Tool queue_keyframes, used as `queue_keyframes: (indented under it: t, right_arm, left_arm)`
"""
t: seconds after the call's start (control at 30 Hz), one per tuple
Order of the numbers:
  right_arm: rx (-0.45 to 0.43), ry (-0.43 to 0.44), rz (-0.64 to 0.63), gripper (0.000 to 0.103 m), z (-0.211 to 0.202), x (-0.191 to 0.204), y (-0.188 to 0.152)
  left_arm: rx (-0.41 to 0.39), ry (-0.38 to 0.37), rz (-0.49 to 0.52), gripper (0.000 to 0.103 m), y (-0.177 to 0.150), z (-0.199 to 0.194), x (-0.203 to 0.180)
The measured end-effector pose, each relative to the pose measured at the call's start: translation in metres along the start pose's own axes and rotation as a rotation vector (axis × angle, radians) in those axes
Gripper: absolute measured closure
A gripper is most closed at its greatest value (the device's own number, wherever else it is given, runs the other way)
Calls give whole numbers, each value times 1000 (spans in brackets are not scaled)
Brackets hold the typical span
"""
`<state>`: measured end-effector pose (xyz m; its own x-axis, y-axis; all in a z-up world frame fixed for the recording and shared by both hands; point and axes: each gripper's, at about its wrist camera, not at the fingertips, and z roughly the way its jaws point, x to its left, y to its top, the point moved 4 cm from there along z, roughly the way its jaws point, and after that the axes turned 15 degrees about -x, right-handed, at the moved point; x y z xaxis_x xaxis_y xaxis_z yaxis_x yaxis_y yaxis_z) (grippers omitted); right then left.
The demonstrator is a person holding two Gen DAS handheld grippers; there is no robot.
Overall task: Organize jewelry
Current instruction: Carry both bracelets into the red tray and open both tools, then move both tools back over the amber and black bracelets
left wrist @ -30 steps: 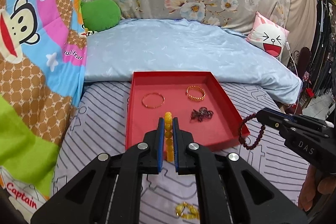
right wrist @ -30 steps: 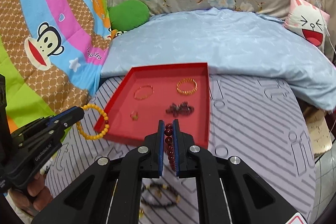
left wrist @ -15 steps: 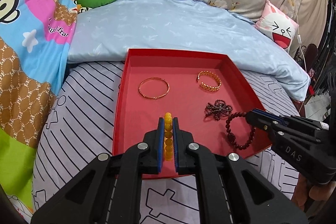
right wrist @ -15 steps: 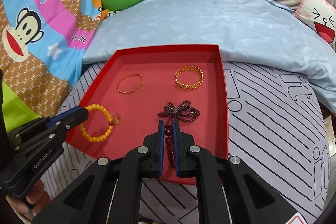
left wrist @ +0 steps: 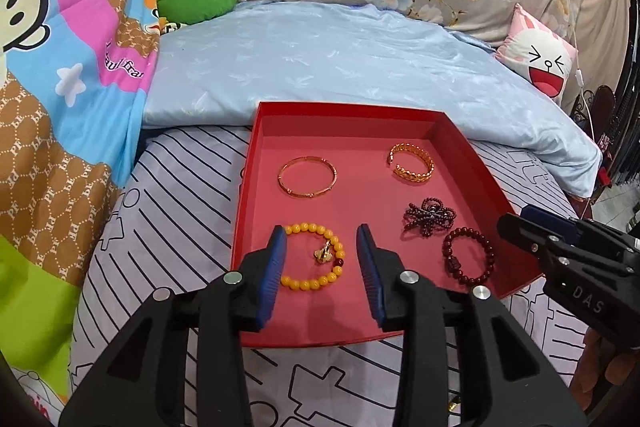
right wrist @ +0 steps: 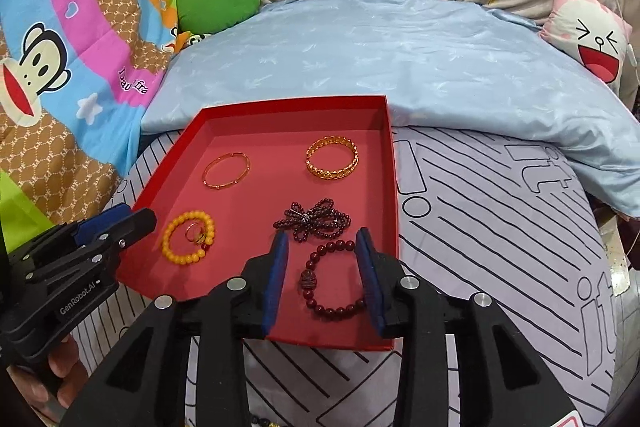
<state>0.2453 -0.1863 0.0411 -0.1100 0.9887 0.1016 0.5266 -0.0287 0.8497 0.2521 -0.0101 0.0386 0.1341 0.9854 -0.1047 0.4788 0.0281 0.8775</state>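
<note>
**Ana:** Left wrist view: left tongs (left wrist: 322,259) spread wide, gripping nothing, with the yellow bead bracelet (left wrist: 313,256) lying between the tips in the near left of the red tray (left wrist: 344,115).

**Ben:** Right tongs (right wrist: 322,269) are agape too, with the dark red bead bracelet (right wrist: 334,281) lying loose between them, near right of the tray, which sits on the bed.

**Ana:** Handling?

**Ben:** Probably light, floppy strung beads, round and slick. I'd pinch across one strand, not the charm.
</note>
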Motion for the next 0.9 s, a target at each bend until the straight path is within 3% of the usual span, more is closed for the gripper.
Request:
queue_keyframes:
  t: [0.37, 0.73, 0.9]
  right_arm:
    - [-14, 10, -2, 68, -42, 4, -16]
    - [29, 2, 33, 68, -76, -3, -61]
    - [57, -11, 44, 68, -87, -7, -86]
  left_arm:
    - [-18, 7, 0, 67, -7, -40, 3]
    - [40, -13, -20, 66, -52, -74, -5]
    - [70, -30, -40, 54, -74, -84, -16]
